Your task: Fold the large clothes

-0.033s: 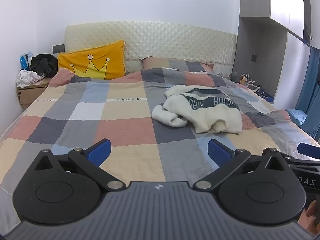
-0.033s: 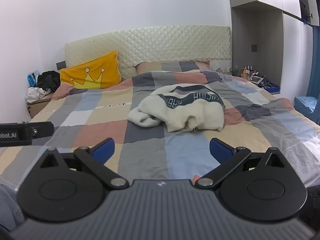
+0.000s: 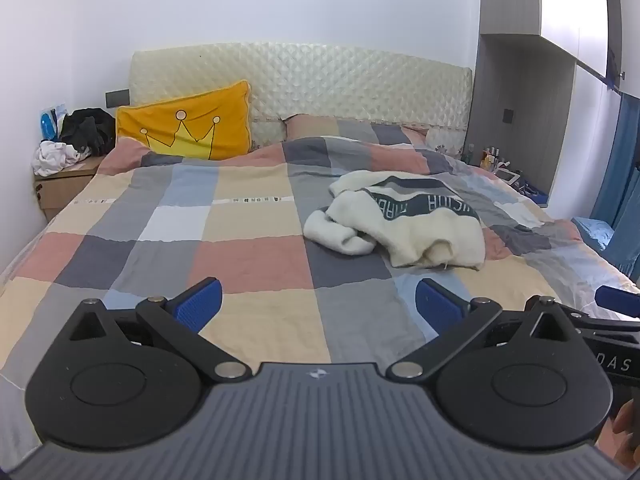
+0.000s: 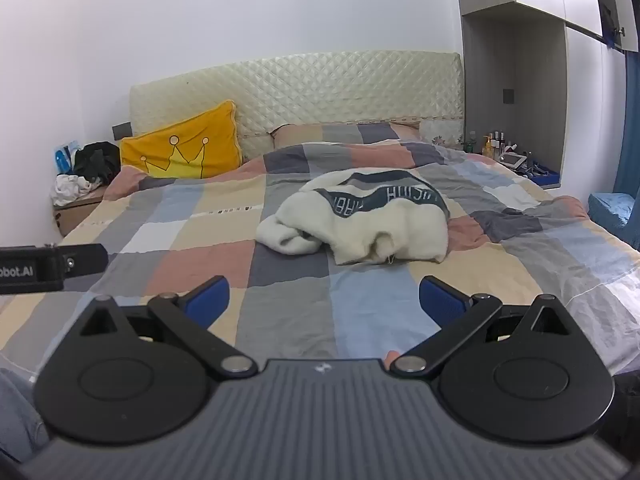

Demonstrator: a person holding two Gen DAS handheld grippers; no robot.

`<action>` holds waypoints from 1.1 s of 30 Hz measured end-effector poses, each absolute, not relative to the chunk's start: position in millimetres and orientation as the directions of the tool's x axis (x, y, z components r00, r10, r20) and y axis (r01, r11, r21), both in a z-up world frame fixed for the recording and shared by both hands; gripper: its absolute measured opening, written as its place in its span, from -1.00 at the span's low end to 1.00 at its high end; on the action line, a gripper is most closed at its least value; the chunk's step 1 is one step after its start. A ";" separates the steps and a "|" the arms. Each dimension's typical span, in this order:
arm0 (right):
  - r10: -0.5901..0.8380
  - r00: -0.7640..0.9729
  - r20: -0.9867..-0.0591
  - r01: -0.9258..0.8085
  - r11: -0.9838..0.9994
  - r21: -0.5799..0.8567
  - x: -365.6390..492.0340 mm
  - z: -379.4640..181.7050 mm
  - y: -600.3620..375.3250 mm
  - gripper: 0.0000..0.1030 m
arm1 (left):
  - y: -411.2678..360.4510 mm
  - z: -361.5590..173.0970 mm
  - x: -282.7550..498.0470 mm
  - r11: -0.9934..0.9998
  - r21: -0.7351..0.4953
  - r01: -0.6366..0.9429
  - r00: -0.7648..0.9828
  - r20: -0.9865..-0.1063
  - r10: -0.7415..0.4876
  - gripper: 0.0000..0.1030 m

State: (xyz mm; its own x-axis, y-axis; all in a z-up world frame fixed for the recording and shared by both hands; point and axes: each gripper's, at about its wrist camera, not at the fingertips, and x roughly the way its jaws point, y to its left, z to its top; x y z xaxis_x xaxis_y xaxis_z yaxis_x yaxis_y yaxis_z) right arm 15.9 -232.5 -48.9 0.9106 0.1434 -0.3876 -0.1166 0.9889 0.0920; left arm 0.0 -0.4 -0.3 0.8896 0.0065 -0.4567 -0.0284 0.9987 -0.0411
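Observation:
A cream fleece garment (image 3: 404, 224) with a dark lettered band lies crumpled on the checked bedspread (image 3: 248, 252), right of the bed's middle. It also shows in the right wrist view (image 4: 360, 220). My left gripper (image 3: 318, 308) is open and empty, held over the foot of the bed, well short of the garment. My right gripper (image 4: 324, 302) is open and empty, also short of the garment. The right gripper's blue tip (image 3: 618, 300) shows at the right edge of the left wrist view. The left gripper's body (image 4: 48, 266) shows at the left edge of the right wrist view.
A yellow crown pillow (image 3: 186, 130) leans on the quilted headboard (image 3: 300, 80). A bedside table (image 3: 60, 184) with clothes stands at the left. A shelf niche with bottles (image 4: 508, 152) and a blue curtain (image 3: 620, 168) are at the right.

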 end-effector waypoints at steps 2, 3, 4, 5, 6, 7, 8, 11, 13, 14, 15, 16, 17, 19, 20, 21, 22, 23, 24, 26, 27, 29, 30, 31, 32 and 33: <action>0.146 0.911 -0.386 -0.118 0.988 0.095 16.5 -49.2 -232.8 1.00 | 0.2 -0.5 0.8 0.998 -0.052 -0.024 0.888 -0.459 -0.003 1.00; 0.146 0.910 -0.387 -0.118 0.989 0.094 17.1 -49.4 -232.8 1.00 | 0.5 -0.5 1.2 0.998 -0.057 -0.021 0.888 -0.460 -0.007 1.00; 0.146 0.910 -0.389 -0.119 0.989 0.093 17.9 -49.7 -233.0 1.00 | 4.2 2.1 0.5 0.998 -0.061 -0.020 0.888 -0.459 -0.011 1.00; 0.145 0.914 -0.379 -0.119 0.989 0.092 17.1 -49.3 -232.9 1.00 | 5.4 2.0 0.7 0.998 -0.059 -0.020 0.889 -0.458 -0.009 1.00; 0.146 0.914 -0.379 -0.120 0.988 0.093 17.0 -49.4 -233.0 1.00 | 6.8 3.0 1.8 0.998 -0.057 -0.021 0.889 -0.458 -0.008 1.00; 0.146 0.914 -0.379 -0.119 0.988 0.094 17.0 -49.5 -233.1 1.00 | 5.6 3.2 1.6 0.998 -0.053 -0.021 0.891 -0.455 -0.005 1.00; 0.146 0.914 -0.378 -0.118 0.988 0.095 16.8 -49.7 -233.3 1.00 | 7.9 4.3 1.1 0.998 -0.055 -0.022 0.891 -0.454 -0.005 1.00; 0.146 0.911 -0.386 -0.119 0.989 0.092 18.6 -49.2 -232.6 1.00 | 3.2 5.0 -3.3 0.999 -0.046 -0.022 0.895 -0.447 0.000 1.00; 0.144 0.911 -0.386 -0.118 0.989 0.091 18.1 -48.9 -231.7 1.00 | 4.9 5.7 -3.6 0.999 -0.048 -0.022 0.895 -0.447 -0.001 1.00; 0.145 0.911 -0.386 -0.119 0.989 0.092 17.8 -48.7 -231.3 1.00 | 4.6 6.3 -4.4 0.999 -0.046 -0.024 0.894 -0.448 0.001 1.00; 0.145 0.912 -0.384 -0.118 0.989 0.092 17.4 -48.4 -230.8 1.00 | 4.8 6.9 -4.7 0.999 -0.047 -0.025 0.894 -0.449 0.001 1.00; 0.142 0.913 -0.382 -0.116 0.989 0.092 16.7 -48.0 -230.4 1.00 | 3.7 8.3 -6.1 0.999 -0.045 -0.024 0.894 -0.448 0.001 1.00; 0.141 0.915 -0.378 -0.115 0.989 0.093 15.8 -47.5 -230.0 1.00 | 3.1 7.9 -6.0 0.999 -0.044 -0.026 0.894 -0.448 0.003 1.00; 0.142 0.913 -0.383 -0.114 0.989 0.094 17.1 -50.4 -233.7 1.00 | 1.8 5.2 -2.6 0.999 -0.044 -0.031 0.893 -0.449 0.008 1.00; 0.140 0.912 -0.386 -0.114 0.989 0.090 17.6 -52.1 -232.3 1.00 | 1.2 4.9 -2.1 0.998 -0.043 -0.035 0.893 -0.449 0.012 1.00; 0.138 0.911 -0.388 -0.113 0.990 0.088 17.4 -52.3 -232.7 1.00 | 0.8 5.5 -2.1 0.999 -0.041 -0.035 0.894 -0.448 0.013 1.00; 0.139 0.911 -0.389 -0.113 0.990 0.089 16.5 -51.0 -234.0 1.00 | -0.2 4.7 -1.7 0.999 -0.039 -0.035 0.895 -0.447 0.014 1.00; 0.141 0.910 -0.389 -0.115 0.989 0.089 16.7 -50.8 -233.7 1.00 | 0.1 4.5 -1.4 0.998 -0.042 -0.036 0.894 -0.448 0.014 1.00; 0.143 0.910 -0.390 -0.117 0.989 0.091 17.1 -51.1 -234.2 1.00 | 0.6 4.5 -1.6 0.998 -0.045 -0.034 0.894 -0.447 0.010 1.00; 0.142 0.908 -0.394 -0.116 0.989 0.090 18.6 -50.9 -229.5 1.00 | -0.9 4.5 -1.3 0.998 -0.046 -0.033 0.894 -0.448 0.009 1.00; 0.144 0.907 -0.395 -0.117 0.989 0.091 18.8 -51.3 -229.5 1.00 | -1.1 4.2 -1.4 0.998 -0.046 -0.031 0.895 -0.447 0.008 1.00; 0.147 0.907 -0.395 -0.119 0.988 0.095 19.0 -51.2 -229.9 1.00 | -1.5 4.3 -1.5 0.998 -0.046 -0.033 0.895 -0.447 0.009 1.00; 0.148 0.907 -0.395 -0.120 0.988 0.096 19.1 -51.1 -230.0 1.00 | -1.6 4.1 -1.6 0.998 -0.046 -0.033 0.895 -0.446 0.009 1.00; 0.147 0.907 -0.395 -0.119 0.988 0.095 19.3 -51.0 -229.7 1.00 | -1.7 4.2 -1.6 0.998 -0.046 -0.033 0.895 -0.447 0.009 1.00; 0.146 0.907 -0.395 -0.118 0.989 0.093 19.1 -51.1 -229.8 1.00 | -1.8 4.0 -1.7 0.998 -0.047 -0.032 0.895 -0.446 0.008 1.00; 0.147 0.907 -0.394 -0.119 0.988 0.096 18.9 -51.3 -230.6 1.00 | -2.3 3.9 -1.7 0.998 -0.045 -0.032 0.895 -0.446 0.009 1.00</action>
State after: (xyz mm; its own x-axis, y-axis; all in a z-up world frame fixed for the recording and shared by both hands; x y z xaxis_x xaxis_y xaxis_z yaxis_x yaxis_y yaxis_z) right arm 18.9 -230.6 -51.3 0.9073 0.1470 -0.3939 -0.1186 0.9883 0.0955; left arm -1.7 -2.3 3.9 0.8949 0.0087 -0.4462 -0.0324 0.9984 -0.0455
